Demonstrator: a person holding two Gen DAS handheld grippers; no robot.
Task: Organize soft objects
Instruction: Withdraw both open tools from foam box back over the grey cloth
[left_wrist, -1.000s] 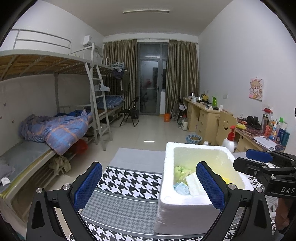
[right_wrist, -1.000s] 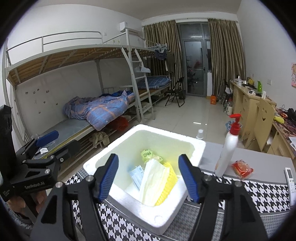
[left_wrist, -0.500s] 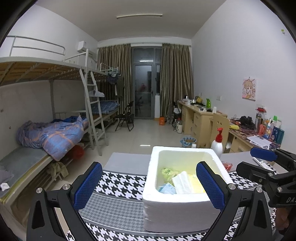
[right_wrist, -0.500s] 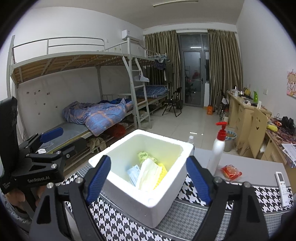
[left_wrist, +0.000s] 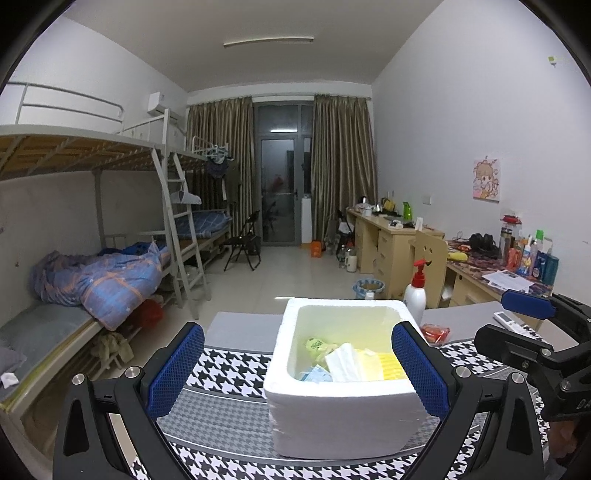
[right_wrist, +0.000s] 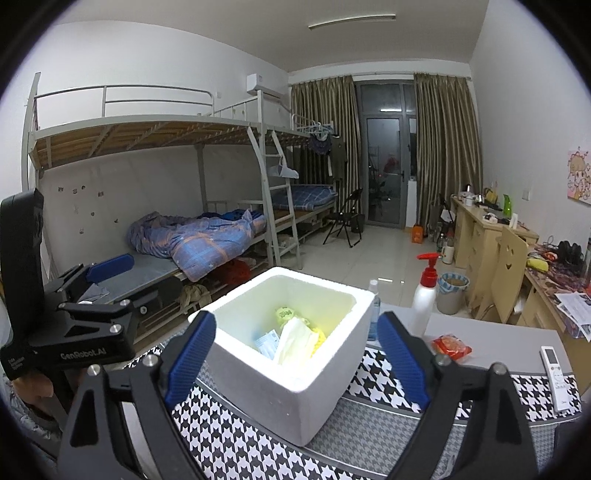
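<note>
Your left gripper (left_wrist: 297, 367) stands with its blue-padded jaws spread wide and grasps nothing. The white rectangular foam box (left_wrist: 343, 413) shows between and beyond the pads, without contact. Your right gripper (right_wrist: 297, 356) is released as well; its jaws are opening, and the corner of the same foam box (right_wrist: 280, 391) lies in the gap, with neither pad pressing on it.

The box rests on the black-and-white houndstooth table cover (left_wrist: 229, 369). Inside it lie the soft objects:
- a white folded tissue pack (left_wrist: 343, 365), near the middle;
- a yellow knobbly sponge-like piece (left_wrist: 391, 369), touching the tissue pack on its right in the left wrist view;
- a small blue-printed flat packet (left_wrist: 316, 376), at the near wall of the box;
- a round yellow-green pouch (left_wrist: 314, 345), toward the far side.

Outside the box, on the bare grey table surface (right_wrist: 517, 339), note the white pump bottle with the red nozzle (right_wrist: 424, 295), standing upright just behind the box, a red flat packet (right_wrist: 451, 345) beside that bottle, and a white remote control (right_wrist: 556, 373) lying across the cover's edge near the table's right end.
</note>
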